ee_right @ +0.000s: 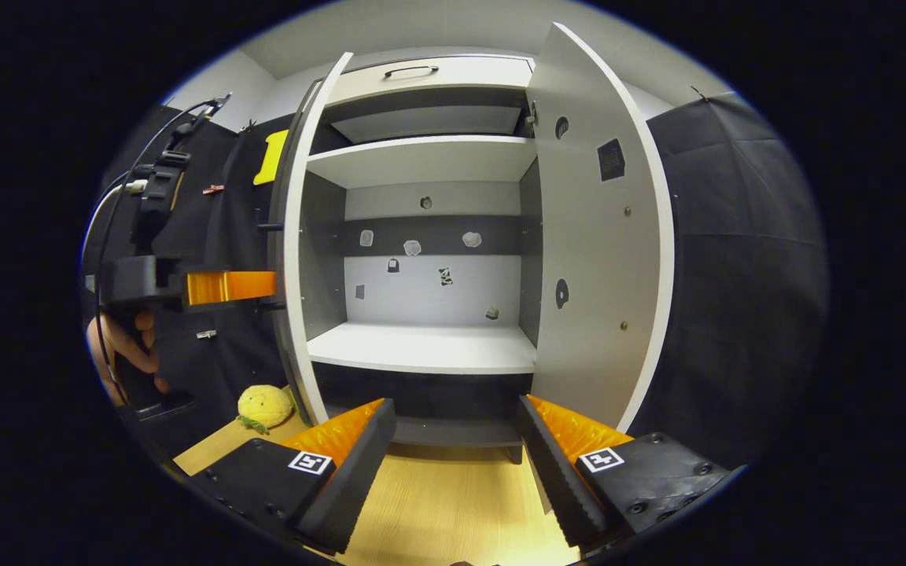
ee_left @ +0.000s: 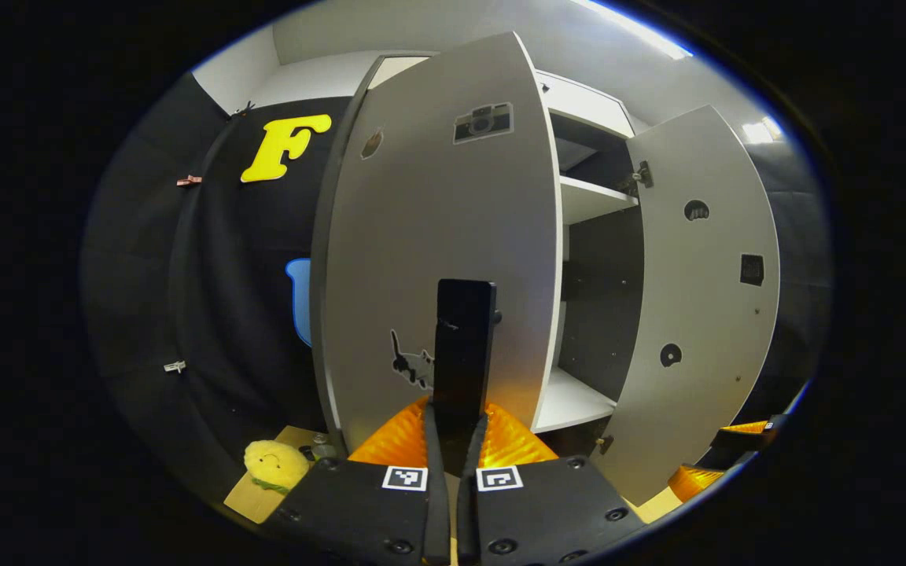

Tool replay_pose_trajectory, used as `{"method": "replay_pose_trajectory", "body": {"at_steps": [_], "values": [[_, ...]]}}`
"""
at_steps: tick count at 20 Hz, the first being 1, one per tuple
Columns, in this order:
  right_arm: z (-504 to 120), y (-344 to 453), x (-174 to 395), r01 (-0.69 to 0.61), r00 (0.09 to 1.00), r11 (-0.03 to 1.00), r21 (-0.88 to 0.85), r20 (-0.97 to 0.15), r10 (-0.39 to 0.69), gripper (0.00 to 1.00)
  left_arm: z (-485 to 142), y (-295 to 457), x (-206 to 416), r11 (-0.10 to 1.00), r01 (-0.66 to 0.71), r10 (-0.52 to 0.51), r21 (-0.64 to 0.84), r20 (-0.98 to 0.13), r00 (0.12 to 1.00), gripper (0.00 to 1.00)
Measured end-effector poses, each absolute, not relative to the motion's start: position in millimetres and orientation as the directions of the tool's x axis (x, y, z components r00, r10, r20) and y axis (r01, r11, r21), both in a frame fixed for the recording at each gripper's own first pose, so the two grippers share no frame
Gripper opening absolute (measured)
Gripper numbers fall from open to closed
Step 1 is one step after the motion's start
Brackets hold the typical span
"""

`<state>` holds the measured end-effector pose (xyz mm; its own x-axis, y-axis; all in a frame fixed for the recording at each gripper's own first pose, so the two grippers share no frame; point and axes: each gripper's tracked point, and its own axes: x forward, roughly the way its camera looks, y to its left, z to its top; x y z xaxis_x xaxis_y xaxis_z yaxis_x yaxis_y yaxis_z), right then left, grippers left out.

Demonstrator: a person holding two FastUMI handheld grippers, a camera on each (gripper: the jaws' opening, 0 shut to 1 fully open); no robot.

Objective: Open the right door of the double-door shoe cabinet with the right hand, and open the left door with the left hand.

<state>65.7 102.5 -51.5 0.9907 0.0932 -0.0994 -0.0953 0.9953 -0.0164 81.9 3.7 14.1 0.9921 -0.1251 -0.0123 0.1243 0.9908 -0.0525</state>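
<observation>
Cabinet (ee_right: 421,346) shelves bare; left tongs (ee_left: 454,440) clamp door handle (ee_left: 465,346); right tongs (ee_right: 453,448) wide.

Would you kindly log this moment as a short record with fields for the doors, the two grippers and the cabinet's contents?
left door: grey left door swung open
left hand-held gripper: left hand-held gripper shut on the door's black bar handle
right door: grey right door swung wide open
right hand-held gripper: right hand-held gripper open, holding nothing, facing the cabinet
cabinet interior: white shelves bare of shoes
floor: yellow plush toy beside the left door's foot
</observation>
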Motion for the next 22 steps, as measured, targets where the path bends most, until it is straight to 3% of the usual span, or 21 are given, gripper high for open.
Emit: {"method": "replay_pose_trajectory", "body": {"at_steps": [12, 16, 19, 22], "values": [[-51, 113, 60, -0.027, 0.993, 1.0, -0.006, -0.116, 0.026, 0.98, 11, 102, 45, 0.998, 0.056, -0.056, 0.013, -0.032, 0.998, 0.07], [-38, 111, 62, 0.011, 0.997, 1.0, 0.008, -0.078, -0.011, 0.98, 9, 159, 51, 0.999, -0.014, 0.016, 0.044, -0.047, 0.999, 0.05], [-26, 109, 65, 0.035, 0.997, 0.999, 0.02, -0.063, -0.034, 0.98, 8, 161, 53, 0.996, 0.066, -0.069, -0.055, -0.054, 0.996, 0.03], [-10, 99, 66, 0.072, 0.997, 0.997, 0.019, -0.037, -0.071, 0.98, 9, 160, 50, 0.998, 0.061, -0.06, 0.019, -0.057, 0.997, 0.05]]}}
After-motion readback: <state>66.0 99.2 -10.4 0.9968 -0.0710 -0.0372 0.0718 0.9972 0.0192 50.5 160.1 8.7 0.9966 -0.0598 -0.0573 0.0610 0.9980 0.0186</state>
